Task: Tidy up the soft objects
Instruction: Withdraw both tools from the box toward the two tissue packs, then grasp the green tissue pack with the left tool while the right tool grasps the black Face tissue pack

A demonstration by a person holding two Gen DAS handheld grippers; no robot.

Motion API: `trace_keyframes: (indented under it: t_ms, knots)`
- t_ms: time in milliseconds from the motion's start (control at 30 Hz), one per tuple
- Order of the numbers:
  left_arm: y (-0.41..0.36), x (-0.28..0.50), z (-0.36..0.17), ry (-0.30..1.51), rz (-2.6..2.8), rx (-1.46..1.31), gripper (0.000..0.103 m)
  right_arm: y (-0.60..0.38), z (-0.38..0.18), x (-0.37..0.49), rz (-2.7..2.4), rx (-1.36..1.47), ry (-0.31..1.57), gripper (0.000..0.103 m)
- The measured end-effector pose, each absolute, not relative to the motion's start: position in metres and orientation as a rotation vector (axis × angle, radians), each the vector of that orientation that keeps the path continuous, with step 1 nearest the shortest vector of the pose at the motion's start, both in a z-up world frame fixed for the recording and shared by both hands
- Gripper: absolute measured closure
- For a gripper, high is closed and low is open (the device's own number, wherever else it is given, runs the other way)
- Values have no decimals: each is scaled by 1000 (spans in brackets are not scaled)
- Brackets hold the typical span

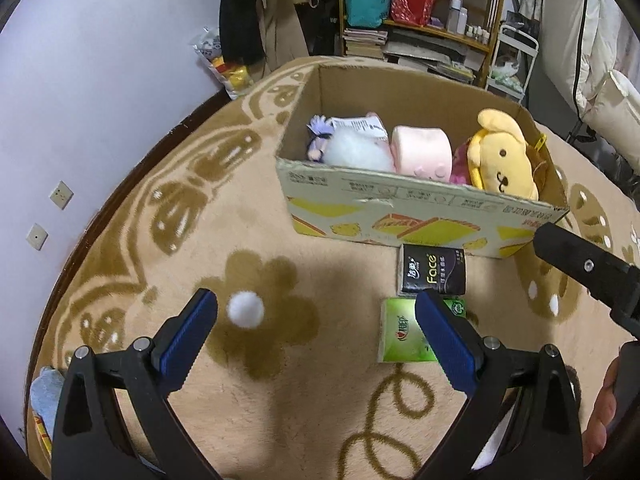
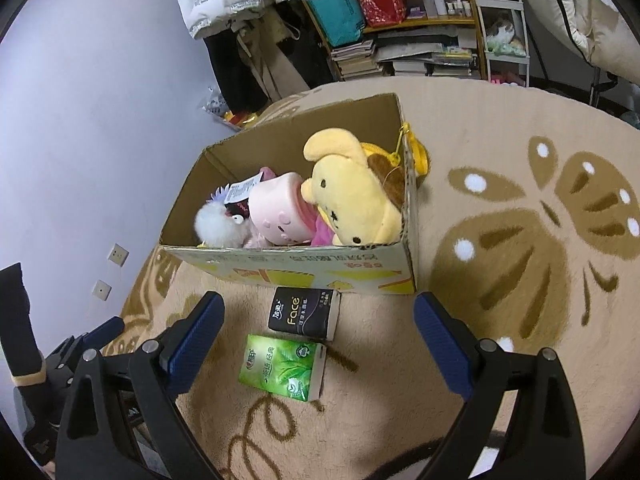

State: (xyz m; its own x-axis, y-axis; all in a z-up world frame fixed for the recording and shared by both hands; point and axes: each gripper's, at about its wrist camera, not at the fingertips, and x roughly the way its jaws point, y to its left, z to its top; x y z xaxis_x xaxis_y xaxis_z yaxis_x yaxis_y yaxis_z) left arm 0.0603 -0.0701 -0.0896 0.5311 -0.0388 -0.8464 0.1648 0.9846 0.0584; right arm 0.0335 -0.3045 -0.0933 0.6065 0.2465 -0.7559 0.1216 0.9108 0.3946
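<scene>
A cardboard box [image 1: 400,216] [image 2: 288,268] stands on the rug and holds a yellow dog plush [image 1: 502,156] [image 2: 352,204], a pink plush [image 1: 422,152] [image 2: 280,212] and a white fluffy toy [image 1: 356,152] [image 2: 218,226]. In front of the box lie a black tissue pack [image 1: 433,275] [image 2: 304,314] and a green tissue pack [image 1: 404,334] [image 2: 284,366]. My left gripper [image 1: 316,334] is open and empty above the rug, its right finger over the green pack. My right gripper [image 2: 318,344] is open and empty, with both packs between its fingers.
A beige rug [image 1: 280,400] with brown flower and butterfly patterns covers the floor. A purple wall with sockets [image 1: 60,194] is on the left. A cluttered shelf [image 1: 424,12] and hanging clothes stand behind the box. The right gripper's body [image 1: 592,268] shows at the right edge.
</scene>
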Motion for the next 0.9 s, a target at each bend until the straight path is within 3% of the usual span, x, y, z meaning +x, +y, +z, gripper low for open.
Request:
trace_keyframes:
  t_ms: [900]
  knots:
    - [-128, 67, -151, 1169, -278, 152, 4, -321, -146, 53, 40, 564, 1140, 3]
